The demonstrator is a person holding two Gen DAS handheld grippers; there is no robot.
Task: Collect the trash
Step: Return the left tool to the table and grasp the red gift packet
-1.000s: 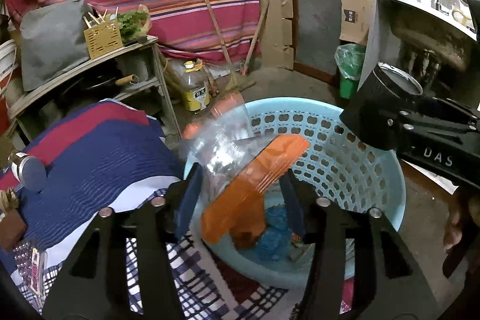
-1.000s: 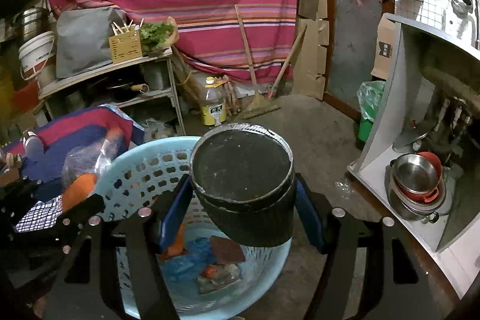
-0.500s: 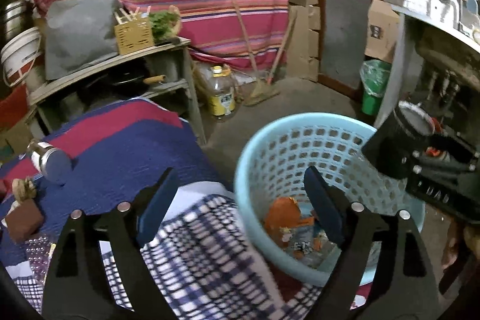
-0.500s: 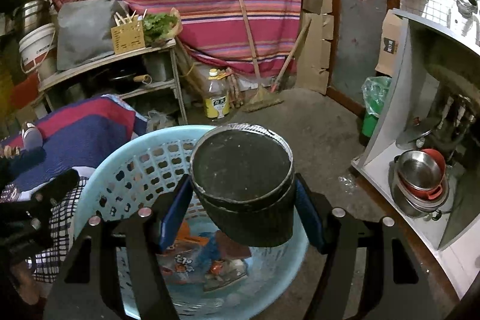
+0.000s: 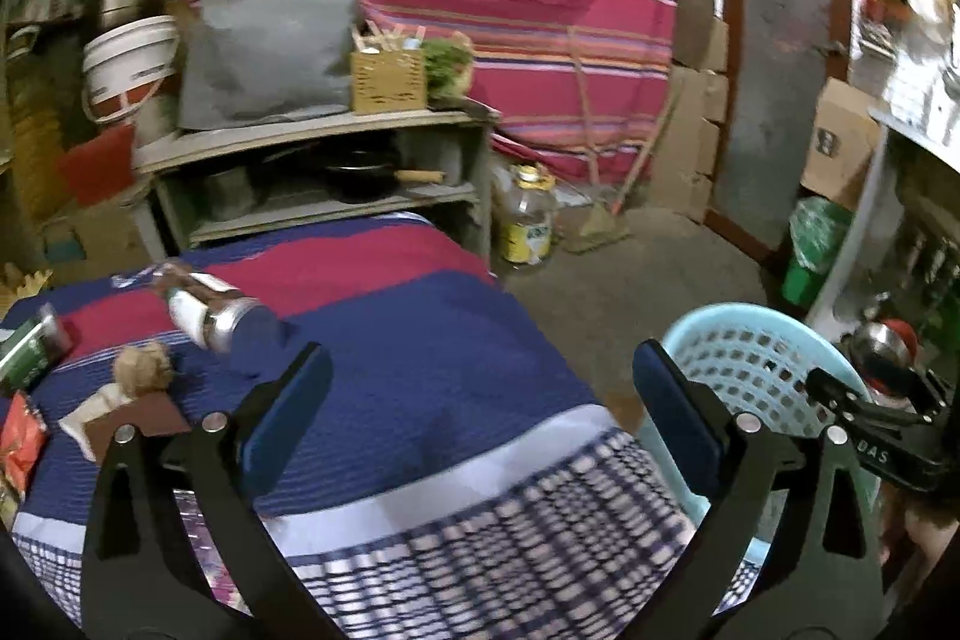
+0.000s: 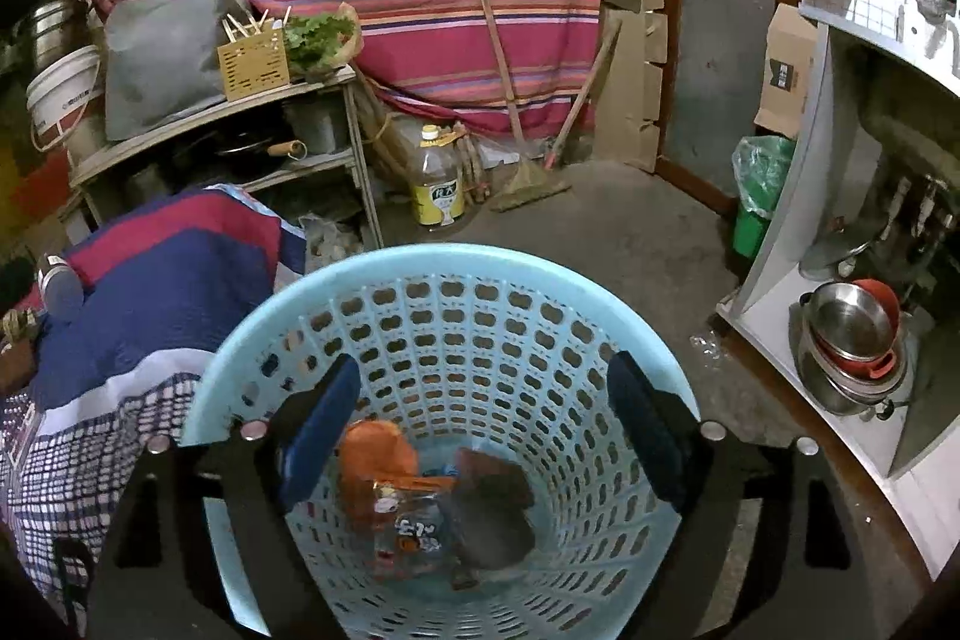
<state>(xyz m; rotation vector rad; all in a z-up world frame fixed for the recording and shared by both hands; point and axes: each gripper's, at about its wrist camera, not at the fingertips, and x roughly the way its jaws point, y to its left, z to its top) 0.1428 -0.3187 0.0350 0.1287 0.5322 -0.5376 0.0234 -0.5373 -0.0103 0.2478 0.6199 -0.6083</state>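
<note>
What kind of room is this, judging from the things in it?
Probably a rustic home kitchen and storeroom: stacked metal bowls, a cooking oil jug, a frying pan on shelves, a broom.

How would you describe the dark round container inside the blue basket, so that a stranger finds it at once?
Find the light blue perforated basket beside the cloth-covered table. At its bottom, right of the orange wrapper, lies the dark round container on its side. It is the only dull, dark piece among bright wrappers.

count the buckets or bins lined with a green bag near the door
1. The green bin with a green plastic liner stands on the floor right of the door frame, beside the white cabinet. The left wrist view shows the same one. Others may be hidden.
</note>
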